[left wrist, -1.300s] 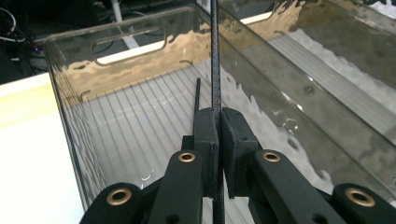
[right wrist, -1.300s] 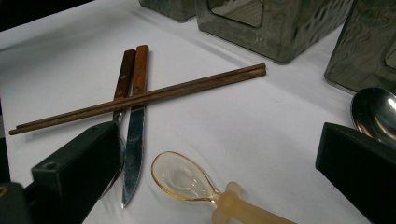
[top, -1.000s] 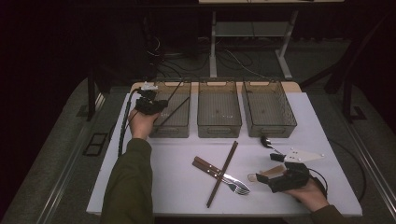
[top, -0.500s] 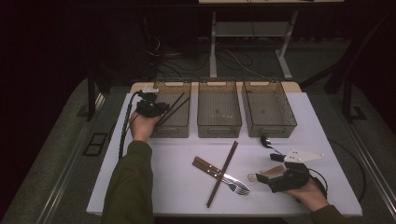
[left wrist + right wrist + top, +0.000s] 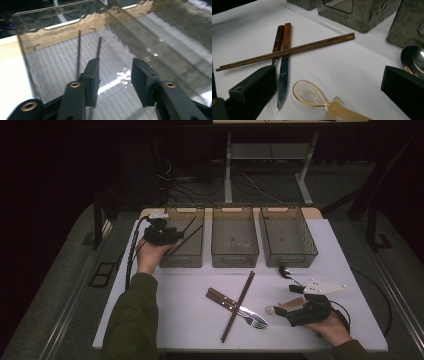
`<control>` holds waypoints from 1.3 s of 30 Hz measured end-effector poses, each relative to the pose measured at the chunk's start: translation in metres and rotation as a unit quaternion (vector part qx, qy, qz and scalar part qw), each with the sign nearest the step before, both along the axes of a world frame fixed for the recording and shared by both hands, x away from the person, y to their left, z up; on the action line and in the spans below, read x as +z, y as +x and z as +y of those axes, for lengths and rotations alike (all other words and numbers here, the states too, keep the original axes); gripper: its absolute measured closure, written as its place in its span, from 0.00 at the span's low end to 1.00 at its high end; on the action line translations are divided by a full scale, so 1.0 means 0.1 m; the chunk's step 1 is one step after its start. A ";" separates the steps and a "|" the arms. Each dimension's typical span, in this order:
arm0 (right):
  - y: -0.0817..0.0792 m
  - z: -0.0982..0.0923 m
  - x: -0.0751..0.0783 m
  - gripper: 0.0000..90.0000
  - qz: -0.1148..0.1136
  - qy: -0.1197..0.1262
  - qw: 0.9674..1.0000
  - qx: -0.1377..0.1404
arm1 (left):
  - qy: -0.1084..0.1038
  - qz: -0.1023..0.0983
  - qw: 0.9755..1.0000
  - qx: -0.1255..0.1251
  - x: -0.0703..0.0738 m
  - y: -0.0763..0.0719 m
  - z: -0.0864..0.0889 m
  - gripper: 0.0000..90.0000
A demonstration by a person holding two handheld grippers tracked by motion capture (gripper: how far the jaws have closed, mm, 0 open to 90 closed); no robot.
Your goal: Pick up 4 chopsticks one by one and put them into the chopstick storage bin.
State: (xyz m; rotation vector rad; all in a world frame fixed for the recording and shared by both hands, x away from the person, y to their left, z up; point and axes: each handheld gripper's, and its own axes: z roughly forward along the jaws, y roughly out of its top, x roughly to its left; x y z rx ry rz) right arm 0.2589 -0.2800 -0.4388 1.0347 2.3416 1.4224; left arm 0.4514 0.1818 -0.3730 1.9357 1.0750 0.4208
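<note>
My left gripper (image 5: 175, 236) hovers over the left clear bin (image 5: 181, 258). Its jaws have just been opening and now stand open (image 5: 115, 62), with nothing between the pads. Two thin dark chopsticks (image 5: 79, 49) lie in that bin just ahead of the left finger (image 5: 91, 75), and from above the dark chopsticks (image 5: 188, 231) lean across the bin. My right gripper (image 5: 292, 306) rests low on the white table near the front right, jaws wide open (image 5: 328, 72). An amber plastic spoon (image 5: 310, 94) lies on the table between them, untouched.
A pair of wooden chopsticks (image 5: 239, 306) lies crossed over a wooden-handled knife (image 5: 283, 72) and fork (image 5: 256, 322). A metal spoon (image 5: 413, 60) lies right of the amber one. The middle bin (image 5: 235, 256) and right bin (image 5: 289, 257) stand at the back.
The left gripper has shifted slightly over the left bin, and the dark chopsticks still lean in it. The right hand has not moved.
</note>
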 end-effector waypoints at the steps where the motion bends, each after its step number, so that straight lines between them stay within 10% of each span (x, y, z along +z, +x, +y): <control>1: 0.00 0.00 0.00 0.00 0.000 0.000 1.000 0.000 | -0.001 0.002 1.000 -0.004 0.02 -0.02 0.00 0.61; 17: 0.00 0.00 0.00 0.00 0.000 -0.001 1.000 -0.002 | 0.009 0.014 0.997 -0.069 0.14 -0.44 -0.20 0.40; 39: 0.00 0.01 0.00 0.00 -0.001 -0.002 1.000 -0.002 | 0.010 0.007 0.993 -0.118 -0.16 -1.15 -0.39 0.26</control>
